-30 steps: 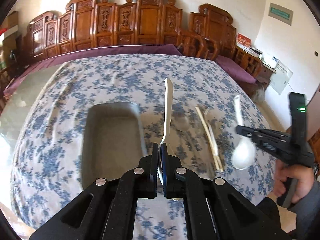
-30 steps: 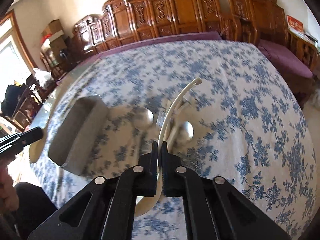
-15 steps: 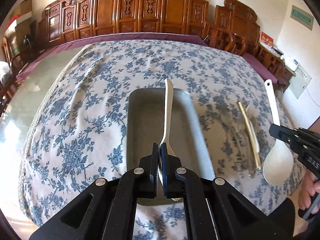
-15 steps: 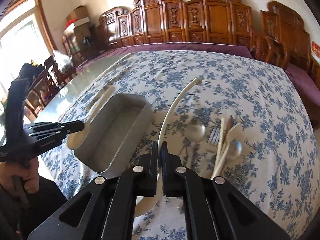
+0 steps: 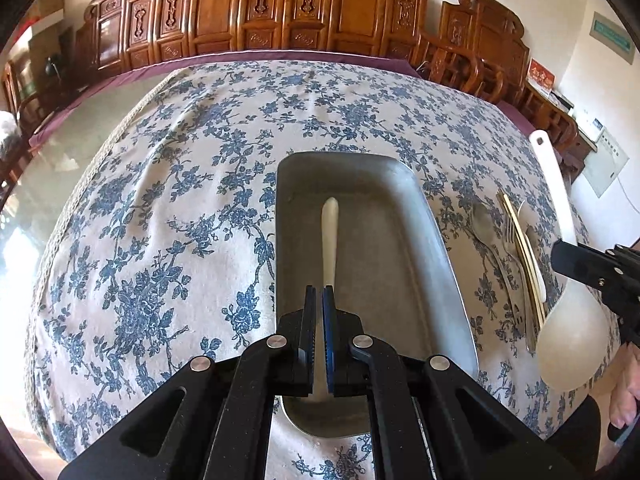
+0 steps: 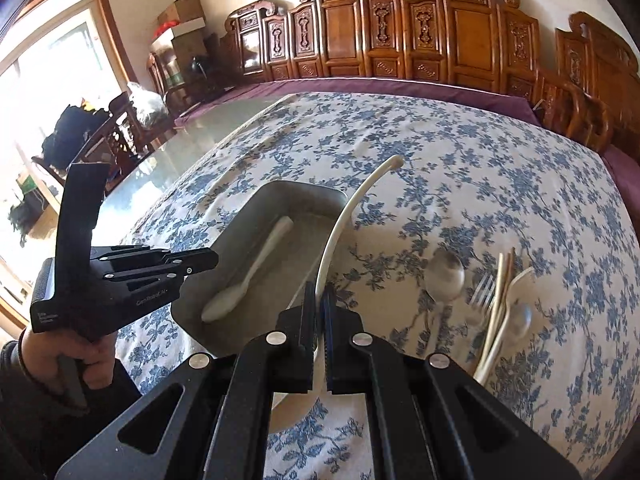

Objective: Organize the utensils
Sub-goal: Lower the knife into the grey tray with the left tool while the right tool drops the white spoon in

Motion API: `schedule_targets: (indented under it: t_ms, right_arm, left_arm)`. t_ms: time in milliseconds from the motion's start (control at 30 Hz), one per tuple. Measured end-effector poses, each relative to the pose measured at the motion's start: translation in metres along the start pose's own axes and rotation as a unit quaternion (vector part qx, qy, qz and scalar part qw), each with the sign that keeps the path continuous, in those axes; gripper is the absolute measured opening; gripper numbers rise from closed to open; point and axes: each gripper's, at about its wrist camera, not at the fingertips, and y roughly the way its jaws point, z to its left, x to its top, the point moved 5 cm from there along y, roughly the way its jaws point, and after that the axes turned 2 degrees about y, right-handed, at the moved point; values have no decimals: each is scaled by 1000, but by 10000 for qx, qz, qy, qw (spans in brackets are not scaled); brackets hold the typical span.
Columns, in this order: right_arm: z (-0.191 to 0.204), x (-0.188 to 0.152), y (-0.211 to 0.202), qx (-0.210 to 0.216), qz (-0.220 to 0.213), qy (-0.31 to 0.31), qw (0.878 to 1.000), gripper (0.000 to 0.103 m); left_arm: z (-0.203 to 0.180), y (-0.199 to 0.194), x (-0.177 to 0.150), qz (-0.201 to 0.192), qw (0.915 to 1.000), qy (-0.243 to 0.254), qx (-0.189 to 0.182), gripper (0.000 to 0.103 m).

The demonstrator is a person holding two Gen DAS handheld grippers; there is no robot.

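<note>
A grey metal tray (image 5: 432, 248) lies on the flowered tablecloth. A small white spoon (image 5: 329, 236) lies in the tray, also seen in the right wrist view (image 6: 256, 268). My left gripper (image 5: 319, 300) hangs just above the spoon's bowl end with its jaws slightly apart, no longer holding it; it shows in the right wrist view (image 6: 212, 258). My right gripper (image 6: 319, 300) is shut on a large white ladle (image 6: 340, 232), held above the tray's right rim (image 6: 320, 192); the ladle also shows in the left wrist view (image 5: 568, 320).
To the right of the tray lie a metal spoon (image 6: 443, 276), a fork (image 6: 482, 288), chopsticks (image 6: 500, 300) and a pale spoon (image 6: 516, 312). Carved wooden chairs (image 5: 304, 4) line the table's far side. A glass tabletop edge (image 6: 176, 148) shows at the left.
My left gripper lowered the small white spoon into the tray and let it go. My right gripper carried the ladle left, toward the tray.
</note>
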Motion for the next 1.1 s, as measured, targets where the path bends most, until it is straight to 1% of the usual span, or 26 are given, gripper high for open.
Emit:
schedule_targets:
  t_ms: [167,233,367,500,567,700,767,900,1000,1100]
  right_arm:
    - [14,14,11,54,10,-127,9999,5]
    - [21,20,19,122,23,-136,9998,5]
    - [35,30,38,205,72,-204,9996,5]
    - [48,31,71,187,296,-315,9989,5]
    - [53,27,91,145,493,-362,9980,5]
    - [63,17,112,128,745,-489,9959,5]
    - [65,13,117,132,838,-527,9950,5]
    - [64,11,118,99,846,-502,9951,11]
    - [61,13,116,139,808,-459,9956,11]
    - [58,18,110,145,742,-435,9962,11]
  left_arm:
    - [11,-8,4,-145,9998,-120,-119,2]
    - [18,-14,5,-244,9996,-128,-73,2]
    - [31,-18,6,-316,9994,-156,18,3]
    - [42,-20,6,-353,9991,-214,87,3]
    - [46,-21,7,-367,9990,-254,81,3]
    - [50,-24,7,-418,9987,-296,67,3]
    - [50,-25,8,-439,9986,-303,61,3]
    - [48,-26,9,-474,9984,-297,43,4]
    - [44,-28,9,-499,9983,-310,-28,4]
    - [38,-33,10,-596,9979,-266,-16,5]
